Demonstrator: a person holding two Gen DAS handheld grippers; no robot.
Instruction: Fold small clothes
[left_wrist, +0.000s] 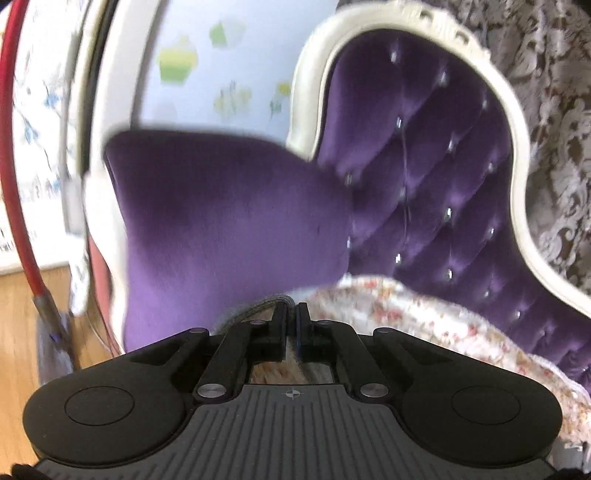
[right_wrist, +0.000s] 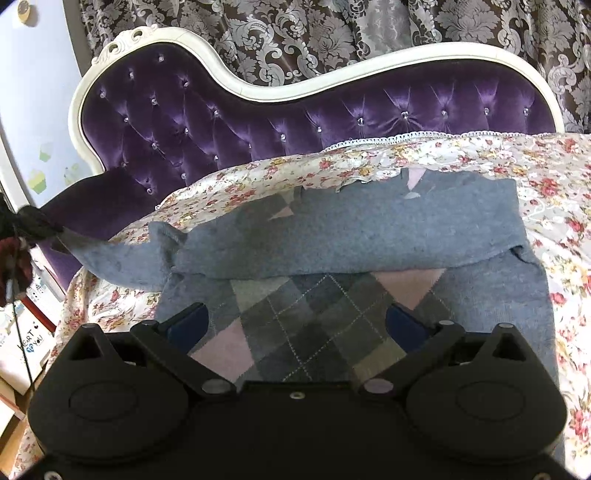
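A grey sweater (right_wrist: 351, 236) with a pink and grey argyle front lies on the floral cover (right_wrist: 554, 192) of the sofa, its upper part folded across. One sleeve (right_wrist: 122, 254) stretches out to the left, where my left gripper holds its end. In the left wrist view my left gripper (left_wrist: 293, 314) is shut on a bit of grey knit (left_wrist: 258, 306). My right gripper (right_wrist: 295, 325) is open, its blue-padded fingers (right_wrist: 188, 325) spread over the argyle front, holding nothing.
A purple tufted sofa back (right_wrist: 221, 122) with a white frame stands behind the cover. A purple cushion (left_wrist: 229, 229) is at the sofa's left end. A patterned curtain (right_wrist: 332, 33) hangs behind. Boxes (right_wrist: 22, 347) and wooden floor (left_wrist: 22, 332) lie left.
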